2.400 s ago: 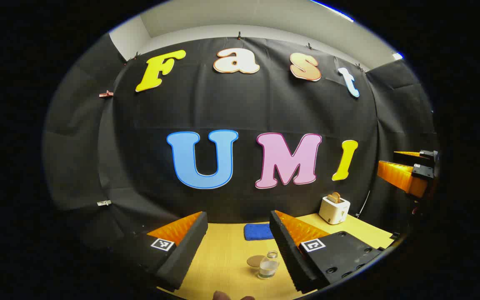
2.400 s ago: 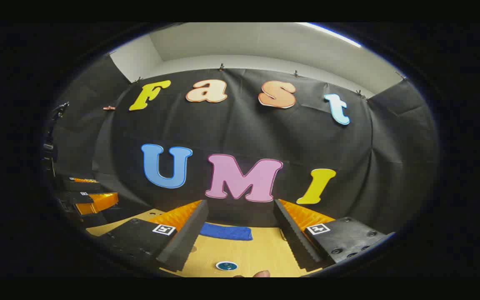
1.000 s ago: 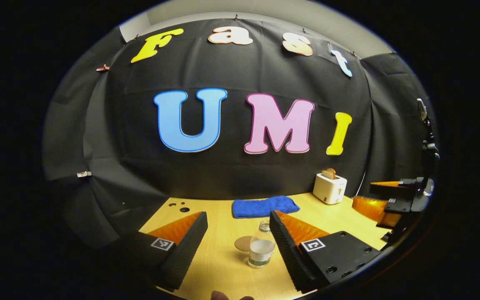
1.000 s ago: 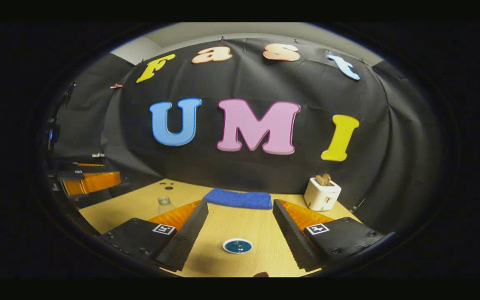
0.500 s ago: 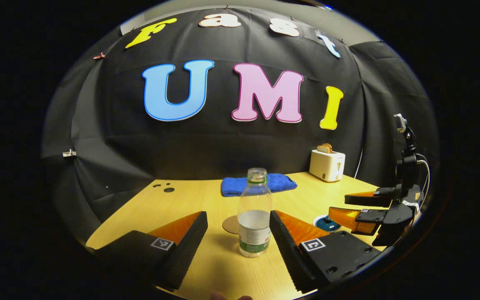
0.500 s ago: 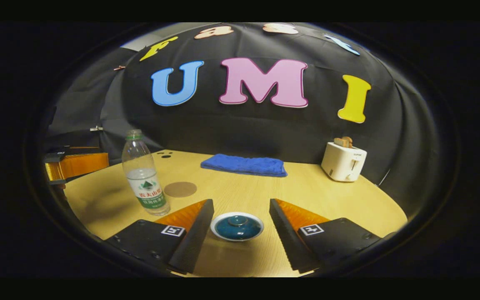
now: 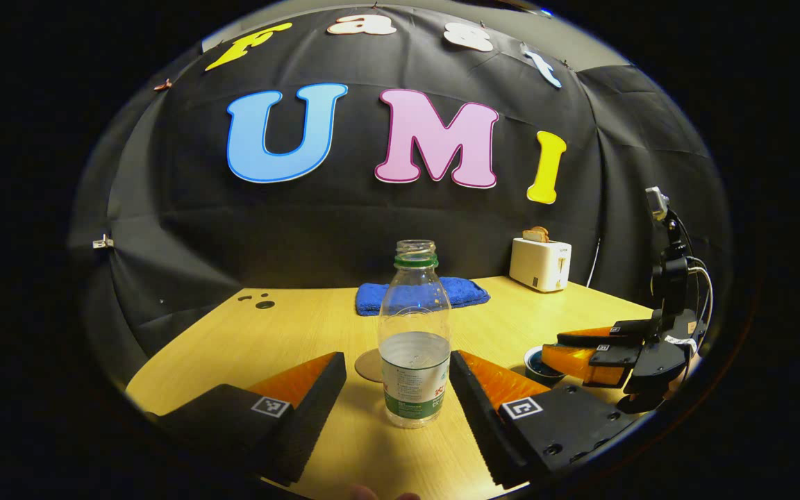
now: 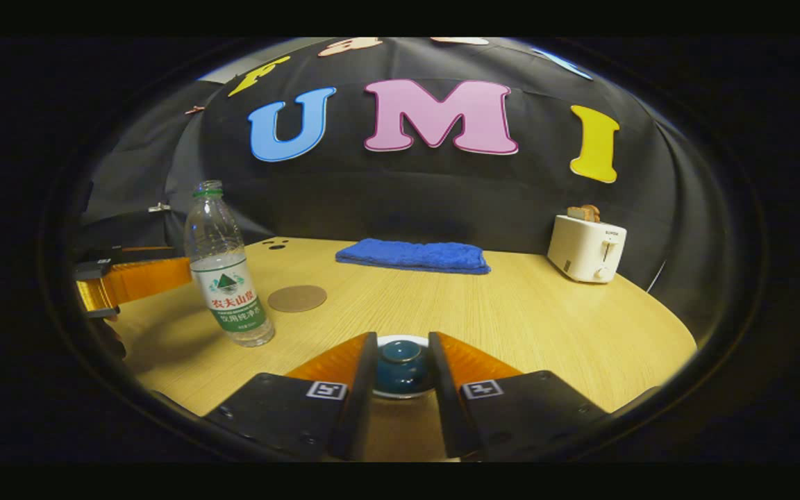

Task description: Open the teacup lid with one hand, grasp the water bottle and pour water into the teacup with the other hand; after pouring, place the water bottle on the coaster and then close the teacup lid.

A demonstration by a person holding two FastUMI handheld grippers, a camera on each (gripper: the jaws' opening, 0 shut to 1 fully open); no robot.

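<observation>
The uncapped water bottle (image 7: 414, 347), about half full, stands on the wooden table (image 7: 289, 333) between the fingers of my open left gripper (image 7: 396, 357), nearer the right finger and touching neither. The round brown coaster (image 7: 367, 366) lies just behind it. In the right gripper view, the bottle (image 8: 223, 267) and coaster (image 8: 296, 298) sit to the left, with my left gripper (image 8: 178, 258) beside the bottle. My right gripper (image 8: 402, 338) has its fingers drawn in against the knob of the teal teacup lid (image 8: 400, 361). The left gripper view shows that gripper (image 7: 551, 346) low over the lid (image 7: 542, 370).
A folded blue cloth (image 8: 414, 255) lies at the back of the table. A white toaster (image 8: 586, 248) holding bread stands at the back right. Bare wood stretches between the lid and the toaster. The table's edge curves around on the right.
Both grippers came down from facing the wall to table level. The left one moved in around the bottle. The right one lowered over the lid and its fingers closed on the knob.
</observation>
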